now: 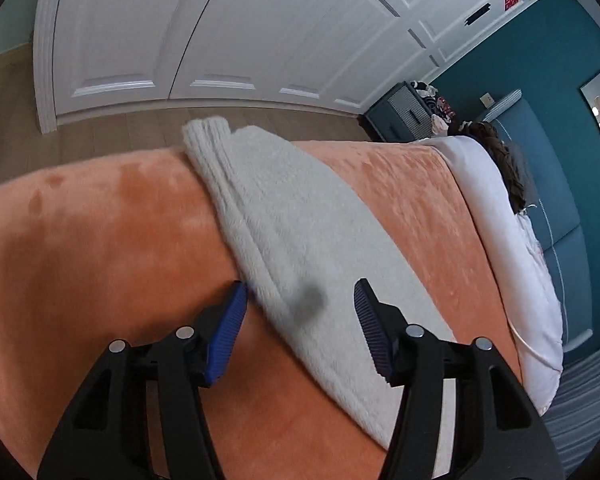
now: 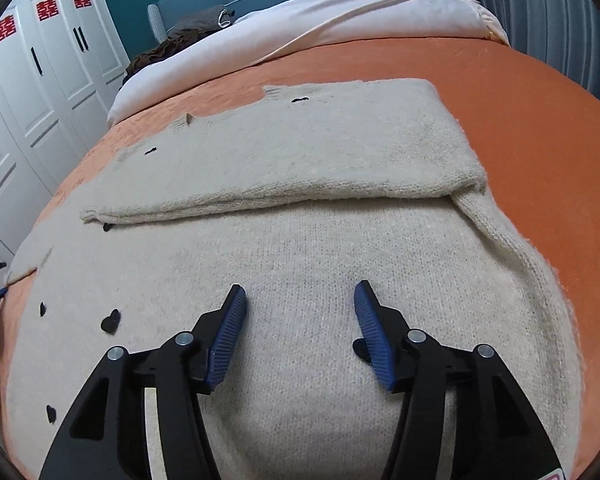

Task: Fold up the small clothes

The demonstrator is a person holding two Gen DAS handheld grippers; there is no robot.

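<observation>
Below the right gripper (image 2: pixel 300 294) fingers: cream knit sweater (image 2: pixel 300 240) spread flat on the orange blanket (image 2: pixel 520 92). Jaws roughly half open, nothing between the pads, both blue pads (image 2: pixel 228 336) clear of the knit. Reads as a release after laying a fold.

Ahead of the right fingertips a folded-over panel (image 2: pixel 280 152) lies on the sweater body, its fold edge crossing side to side. Likely a sleeve or side brought inward to narrow the piece. Small black heart motifs (image 2: pixel 111 320) sit left of the left finger.

Left gripper (image 1: pixel 300 294): also about half open, empty. Sweater (image 1: pixel 300 216) passes between and beyond the fingers; the left pad sits at its edge, contact unclear. View is motion-blurred.

Orientation: in the left view the garment is a long strip, long axis running from near the right finger diagonally away to the upper left, far end (image 1: pixel 208 128) hanging at the bed edge by the floor. In the right view that same axis runs left-right across the fingers.

Judgement: one fold done, both tools free to regrip for the next.
</observation>
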